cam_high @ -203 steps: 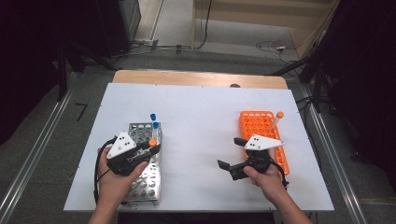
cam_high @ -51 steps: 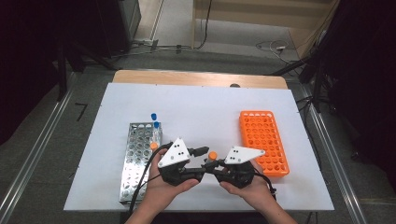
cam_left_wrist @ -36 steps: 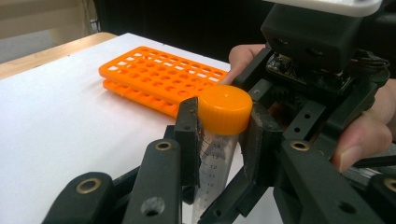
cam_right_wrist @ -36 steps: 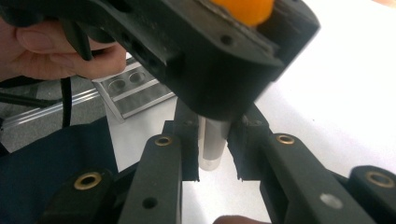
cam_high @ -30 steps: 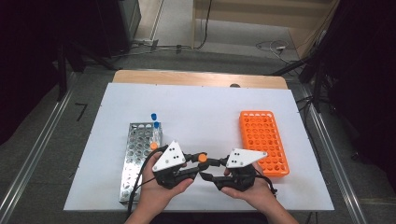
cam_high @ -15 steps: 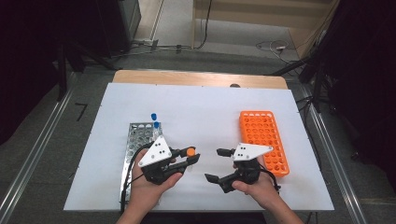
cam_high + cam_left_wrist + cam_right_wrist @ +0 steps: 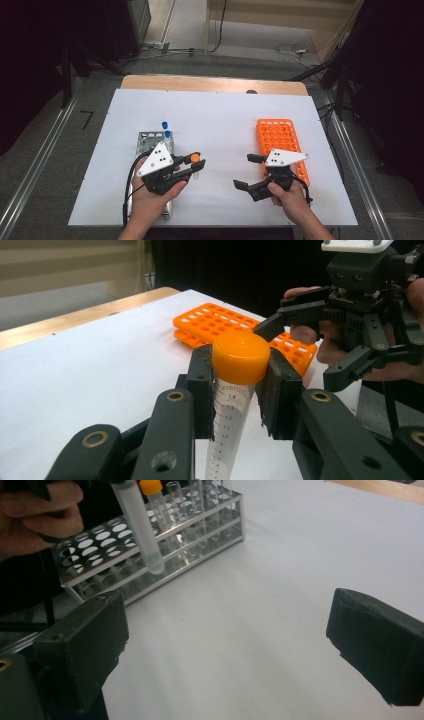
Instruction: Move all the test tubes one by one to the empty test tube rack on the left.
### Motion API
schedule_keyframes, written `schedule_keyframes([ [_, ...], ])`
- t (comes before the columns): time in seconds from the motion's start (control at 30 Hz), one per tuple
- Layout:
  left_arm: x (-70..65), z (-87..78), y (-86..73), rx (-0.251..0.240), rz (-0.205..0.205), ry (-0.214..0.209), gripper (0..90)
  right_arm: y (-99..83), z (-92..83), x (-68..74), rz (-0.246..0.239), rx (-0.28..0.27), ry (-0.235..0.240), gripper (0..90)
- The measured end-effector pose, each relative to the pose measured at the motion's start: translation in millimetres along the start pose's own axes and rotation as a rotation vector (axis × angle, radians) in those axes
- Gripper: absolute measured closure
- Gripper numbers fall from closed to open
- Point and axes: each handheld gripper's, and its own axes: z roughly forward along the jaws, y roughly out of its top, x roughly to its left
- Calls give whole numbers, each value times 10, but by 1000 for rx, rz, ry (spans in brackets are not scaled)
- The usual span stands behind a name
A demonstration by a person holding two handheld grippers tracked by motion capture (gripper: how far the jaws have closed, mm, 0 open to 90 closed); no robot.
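Observation:
My left gripper (image 7: 194, 166) is shut on a clear graduated tube with an orange cap (image 7: 195, 159), just right of the metal rack (image 7: 149, 138). In the left gripper view both pads clamp the tube (image 7: 227, 415) right under its cap (image 7: 240, 356), and the tube hangs upright. My right gripper (image 7: 246, 171) stands open with nothing in it, left of the orange rack (image 7: 280, 137). In the right gripper view my black pads (image 7: 85, 645) are spread wide above bare white table. The held tube (image 7: 140, 527) hangs in front of the metal rack (image 7: 150, 540).
Two blue-capped tubes (image 7: 165, 128) stand at the metal rack's far end, and an orange-capped one (image 7: 151, 487) stands in it too. The orange rack (image 7: 220, 322) lies flat with open holes. White table surface (image 7: 220, 125) spreads between the racks. A wooden edge (image 7: 215, 84) runs along the back.
The two grippers, which met at the table's middle, have drawn apart. The left has gone left with the tube in it, and the right has gone right and stands open.

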Motion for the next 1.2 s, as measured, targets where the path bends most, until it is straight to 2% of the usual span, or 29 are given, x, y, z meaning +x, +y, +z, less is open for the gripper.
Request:
schedule_keyframes([
  [0.1, 46, -57, 4, -11, -8, 16, 712, -30, -84, -38, 10, -5, -23, 22],
  [0.23, 105, -114, -12, -21, -20, 33, 711, -83, -193, -123, 41, -39, -41, 23],
  [0.37, 152, -181, -20, -21, -18, 50, 711, -136, -263, -195, 32, -22, -72, 29],
  [0.47, 205, -246, -28, -26, -24, 70, 711, -201, -316, -268, 42, -14, -77, 30],
  [0.6, 285, -337, -55, -36, -40, 94, 711, -250, -402, -340, 67, -32, -119, 30],
  [0.73, 347, -404, -63, -44, -52, 115, 711, -277, -465, -394, 69, -44, -158, 29],
  [0.87, 370, -453, -87, -51, -61, 132, 711, -306, -497, -447, 85, -50, -186, 29],
  [1.2, 375, -570, -185, -49, -71, 187, 711, -347, -577, -543, 109, -56, -212, 30],
])
